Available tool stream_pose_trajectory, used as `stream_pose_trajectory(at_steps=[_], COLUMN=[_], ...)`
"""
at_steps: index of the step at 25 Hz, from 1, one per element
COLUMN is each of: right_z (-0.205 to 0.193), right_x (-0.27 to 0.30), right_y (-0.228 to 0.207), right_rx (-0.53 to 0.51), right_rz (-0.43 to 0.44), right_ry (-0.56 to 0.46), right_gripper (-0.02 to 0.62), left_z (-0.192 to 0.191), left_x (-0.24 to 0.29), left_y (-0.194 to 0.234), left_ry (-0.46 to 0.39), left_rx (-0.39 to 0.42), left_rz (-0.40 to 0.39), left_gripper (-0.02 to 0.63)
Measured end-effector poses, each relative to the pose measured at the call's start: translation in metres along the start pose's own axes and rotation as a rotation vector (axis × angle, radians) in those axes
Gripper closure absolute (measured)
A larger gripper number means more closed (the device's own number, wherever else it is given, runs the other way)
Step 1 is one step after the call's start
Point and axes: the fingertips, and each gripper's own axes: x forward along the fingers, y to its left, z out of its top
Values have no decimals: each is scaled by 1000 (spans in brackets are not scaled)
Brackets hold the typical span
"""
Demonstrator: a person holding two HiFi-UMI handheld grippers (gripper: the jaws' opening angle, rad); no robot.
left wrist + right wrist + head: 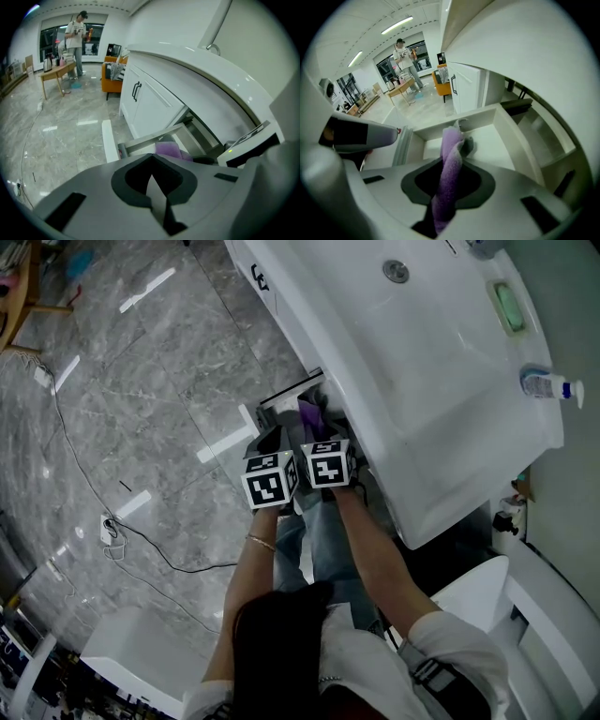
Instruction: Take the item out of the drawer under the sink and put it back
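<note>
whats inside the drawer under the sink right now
A purple cloth, pinched by the right gripper, over the drawer's bare white floor. The floor's near part is hidden behind the gripper and cloth.

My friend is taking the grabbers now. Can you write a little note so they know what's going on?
Left gripper: shut, empty, held next to the right one.
Right gripper: shut on the purple cloth.
The drawer under the sink is pulled open. The cloth hangs over the inside of it, not yet clear.
Done: drawer opened, cloth gripped.
Left: lift the cloth out, put it back in the drawer, let go.
</note>
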Motion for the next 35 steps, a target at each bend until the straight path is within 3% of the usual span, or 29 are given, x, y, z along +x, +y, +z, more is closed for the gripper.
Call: stream_pose_trajectory(at_steps=[16, 24, 35], right_z=[20, 31, 52], right_x=[-57, -99, -164], right_y=[21, 34, 63], right_rx=[-14, -22, -30], right_rz=[12, 18, 23], right_ry=[-129, -192, -308], right_gripper=[529, 529, 529], left_z=[12, 13, 33], left_x=[-48, -77, -136], left_y=[-1, -21, -39], left_ry=[-62, -91, -194], left_rx=[25, 31, 58], left_rz=[-13, -44, -83], left_gripper=[603, 603, 603])
